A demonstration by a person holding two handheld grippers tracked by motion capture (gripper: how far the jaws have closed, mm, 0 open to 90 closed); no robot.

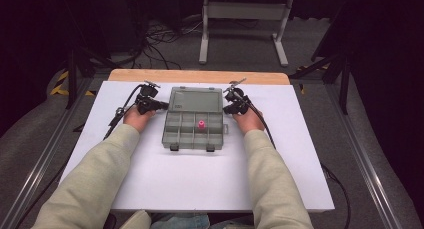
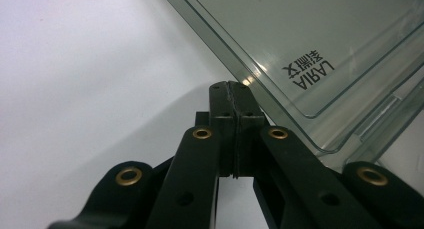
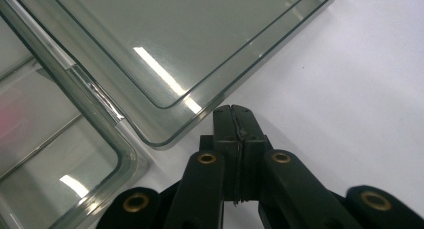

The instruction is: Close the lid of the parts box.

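A clear grey plastic compartment box lies open on the white table, its lid folded flat behind it. One small pink object sits in a middle compartment. My left gripper rests at the lid's left edge, jaws shut with nothing between them. In the left gripper view its tips sit just beside the lid's rim. My right gripper lies at the lid's right edge, also shut and empty. Seen in the right gripper view, its tips almost touch the lid's corner.
The white table top spreads wide in front of the box, with a wooden strip along its far edge. Cables trail from both grippers. Beyond the table stand a white frame and loose floor cables.
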